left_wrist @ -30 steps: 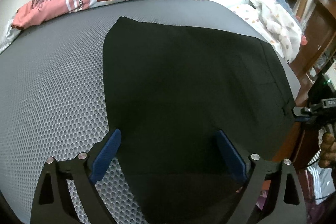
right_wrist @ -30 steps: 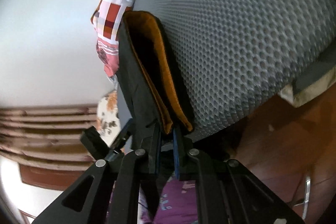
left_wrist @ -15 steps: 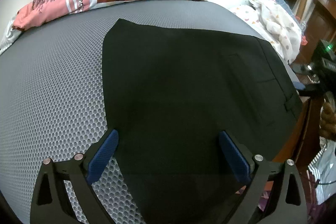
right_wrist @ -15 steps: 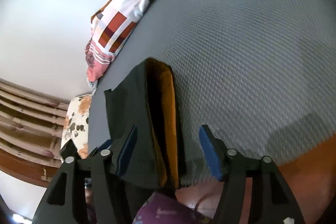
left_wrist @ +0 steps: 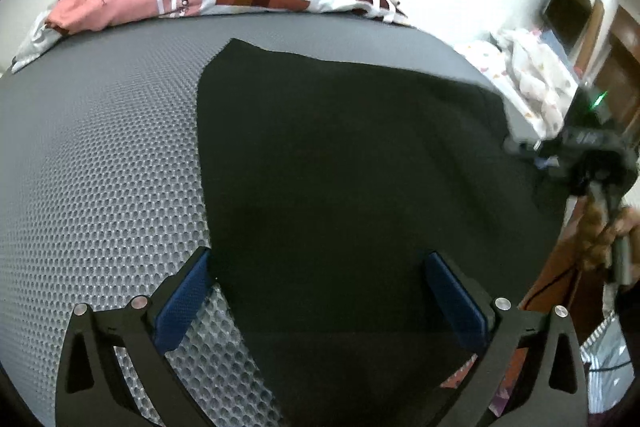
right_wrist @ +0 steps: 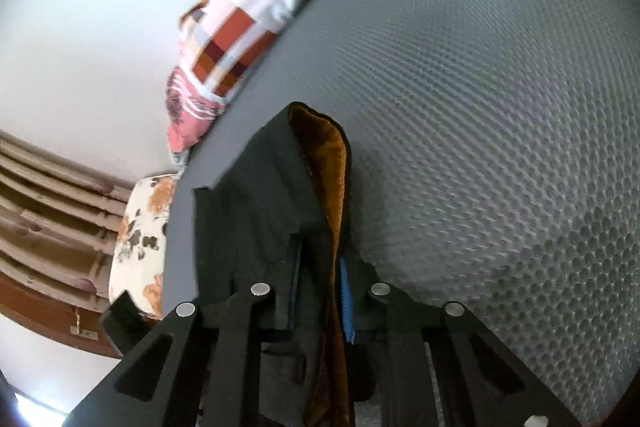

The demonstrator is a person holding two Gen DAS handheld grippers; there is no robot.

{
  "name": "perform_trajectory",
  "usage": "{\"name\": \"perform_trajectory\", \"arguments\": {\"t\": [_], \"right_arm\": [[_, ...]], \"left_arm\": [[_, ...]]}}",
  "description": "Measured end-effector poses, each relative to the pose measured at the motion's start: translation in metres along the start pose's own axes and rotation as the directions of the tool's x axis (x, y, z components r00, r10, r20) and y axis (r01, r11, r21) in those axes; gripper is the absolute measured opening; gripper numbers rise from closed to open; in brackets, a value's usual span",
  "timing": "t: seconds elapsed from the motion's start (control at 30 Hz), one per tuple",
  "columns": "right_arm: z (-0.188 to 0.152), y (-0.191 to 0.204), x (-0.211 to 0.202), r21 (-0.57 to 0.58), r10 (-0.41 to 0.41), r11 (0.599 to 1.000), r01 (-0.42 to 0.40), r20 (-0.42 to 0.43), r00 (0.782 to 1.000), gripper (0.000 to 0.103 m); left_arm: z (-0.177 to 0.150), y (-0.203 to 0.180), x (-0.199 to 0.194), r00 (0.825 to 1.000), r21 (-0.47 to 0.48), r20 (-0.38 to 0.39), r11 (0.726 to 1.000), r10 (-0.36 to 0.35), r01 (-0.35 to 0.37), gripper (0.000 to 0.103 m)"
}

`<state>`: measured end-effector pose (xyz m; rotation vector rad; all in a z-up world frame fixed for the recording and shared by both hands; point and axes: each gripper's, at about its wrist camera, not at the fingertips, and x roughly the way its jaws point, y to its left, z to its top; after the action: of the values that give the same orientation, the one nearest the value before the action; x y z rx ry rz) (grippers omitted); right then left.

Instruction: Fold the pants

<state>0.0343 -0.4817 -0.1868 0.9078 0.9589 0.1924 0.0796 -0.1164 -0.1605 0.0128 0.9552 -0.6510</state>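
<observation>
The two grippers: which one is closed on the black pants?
The right gripper: its jaws have just closed and pinch the pants. The left gripper stands wide open above them.

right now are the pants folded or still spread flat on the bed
Partly folded: the black pants lie as one broad panel, and the right gripper pinches doubled layers showing orange lining.

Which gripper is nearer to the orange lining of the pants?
Right. The right gripper is shut on the pants at the orange lining; the left gripper hovers open above black cloth.
</observation>
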Motion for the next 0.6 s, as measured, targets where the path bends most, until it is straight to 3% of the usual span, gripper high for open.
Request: {"name": "perform_trajectory", "arguments": {"t": [0.07,0.2,0.4,0.57,0.6], "right_arm": [[-0.003,-0.011,0.0,0.027,0.035,0.999,-0.035,0.012,0.999,0.018],[-0.001,-0.013,-0.007,0.078,0.079,0.994,-0.081,0.029,0.996,0.039],[-0.016,0.002,-0.011,0.028,0.023,0.999,-0.024,0.023,0.999,0.052],[-0.022,0.023,-0.006,-0.119,-0.074,0.99,0.077,0.029,0.997,0.053],[-0.022,0.026,-0.004,-0.138,-0.084,0.987,0.087,0.029,0.996,0.049]], "left_arm": [[0.0,0.001,-0.001,1.0,0.003,0.003,1.0,-0.003,0.003,0.103],[0.003,0.005,-0.001,1.0,-0.013,-0.002,1.0,-0.024,0.024,0.103],[0.009,0.019,-0.001,0.998,-0.079,0.013,0.995,-0.059,0.06,0.103],[0.019,0.027,0.006,0.998,-0.096,0.004,0.993,-0.066,0.066,0.103],[0.022,0.026,0.008,0.998,-0.084,-0.006,0.994,-0.065,0.064,0.103]]}}
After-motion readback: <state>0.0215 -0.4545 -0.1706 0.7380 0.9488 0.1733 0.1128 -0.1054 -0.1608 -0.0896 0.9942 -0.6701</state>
